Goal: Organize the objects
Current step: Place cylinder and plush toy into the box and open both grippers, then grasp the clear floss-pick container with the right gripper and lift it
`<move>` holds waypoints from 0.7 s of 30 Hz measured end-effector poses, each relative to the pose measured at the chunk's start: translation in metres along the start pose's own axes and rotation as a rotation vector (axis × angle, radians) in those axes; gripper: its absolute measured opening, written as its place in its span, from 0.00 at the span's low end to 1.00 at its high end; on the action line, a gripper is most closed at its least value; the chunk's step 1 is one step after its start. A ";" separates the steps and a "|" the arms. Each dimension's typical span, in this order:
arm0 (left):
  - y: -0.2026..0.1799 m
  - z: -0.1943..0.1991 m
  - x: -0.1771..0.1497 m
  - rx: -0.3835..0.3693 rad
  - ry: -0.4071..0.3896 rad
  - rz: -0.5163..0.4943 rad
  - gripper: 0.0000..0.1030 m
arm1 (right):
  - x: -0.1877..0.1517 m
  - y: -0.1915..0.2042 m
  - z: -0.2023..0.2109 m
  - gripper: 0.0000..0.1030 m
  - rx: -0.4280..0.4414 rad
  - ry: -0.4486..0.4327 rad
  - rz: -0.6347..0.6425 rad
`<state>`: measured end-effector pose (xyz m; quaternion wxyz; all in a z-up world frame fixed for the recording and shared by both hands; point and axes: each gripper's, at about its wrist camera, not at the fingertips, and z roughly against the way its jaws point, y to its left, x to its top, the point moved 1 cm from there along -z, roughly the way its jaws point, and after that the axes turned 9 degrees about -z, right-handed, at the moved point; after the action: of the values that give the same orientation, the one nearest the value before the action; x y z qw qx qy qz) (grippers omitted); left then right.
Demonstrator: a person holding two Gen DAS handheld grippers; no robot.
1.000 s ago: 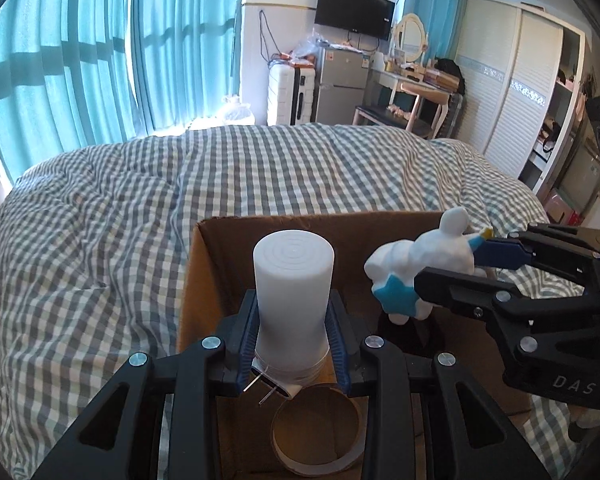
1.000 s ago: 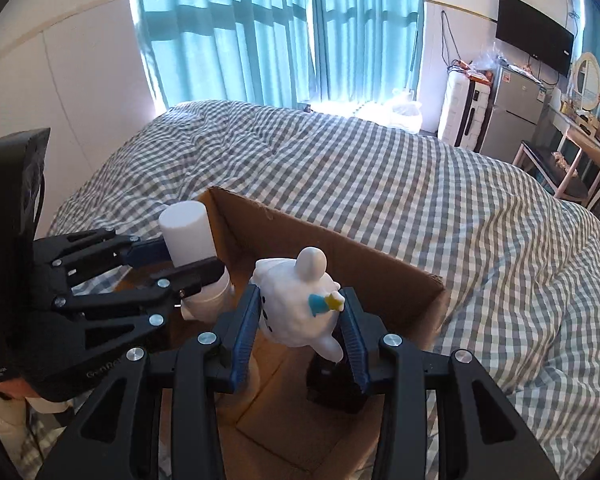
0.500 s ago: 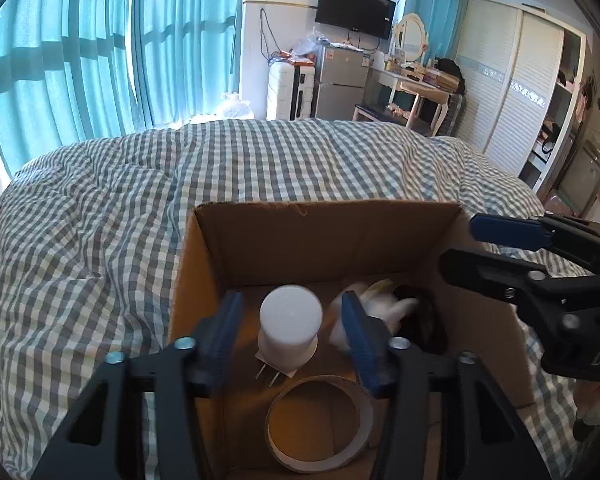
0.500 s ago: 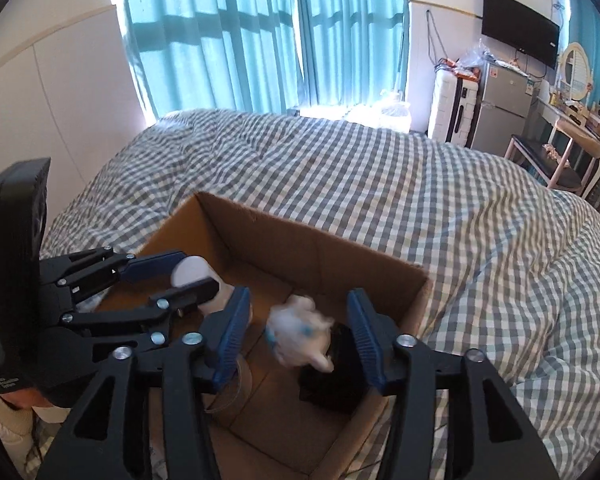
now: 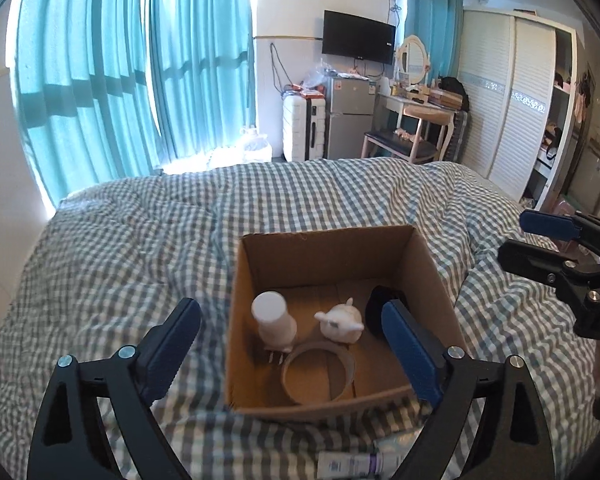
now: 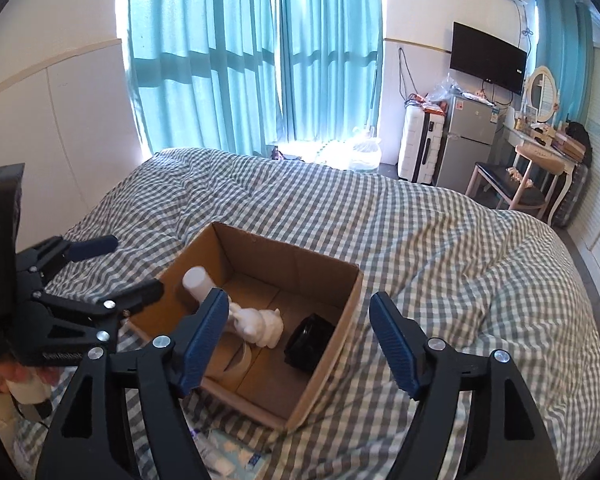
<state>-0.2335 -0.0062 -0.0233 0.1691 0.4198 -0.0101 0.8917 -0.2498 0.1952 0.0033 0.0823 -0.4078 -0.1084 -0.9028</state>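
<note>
Cardboard box [image 5: 332,264], open-topped, on a grey-checked quilt [image 5: 140,248]. Contents, read from the left wrist view: white cylinder with plug prongs [image 5: 274,320] upright at 9 o'clock on the floor of the box; white toy figure [image 5: 340,322] at centre, lying just beside it; roll of tape [image 5: 318,372] flat at 6 o'clock, near both; black object [image 5: 376,312] against the 3 o'clock wall, partly hidden behind a blue finger pad. Left gripper [image 5: 292,344]: jaws spread wide, nothing between them, held above the near rim. Right gripper [image 6: 300,340]: likewise released and empty, above the box's near right corner; its left finger covers part of the cylinder and tape. Tube with purple print [image 5: 360,462] on the quilt at 6 o'clock outside the box. Beyond the bed: teal curtains [image 6: 252,52], white suitcase [image 5: 304,128], small fridge [image 5: 350,120], wall television [image 5: 358,42]
</note>
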 end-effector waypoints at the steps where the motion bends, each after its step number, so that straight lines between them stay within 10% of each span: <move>1: 0.000 0.007 -0.004 0.016 0.002 -0.004 0.95 | -0.003 0.002 0.007 0.73 -0.001 -0.002 0.005; 9: -0.005 0.049 -0.059 0.103 0.036 0.033 0.95 | -0.055 0.016 0.045 0.79 -0.018 0.023 0.061; 21: -0.046 0.039 -0.149 0.127 0.162 0.043 0.95 | -0.154 0.027 -0.016 0.79 0.028 0.292 0.061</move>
<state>-0.1022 -0.0125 -0.1158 0.1231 0.3557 0.0512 0.9250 -0.1538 0.1746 -0.1196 0.1300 -0.2743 -0.0955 -0.9480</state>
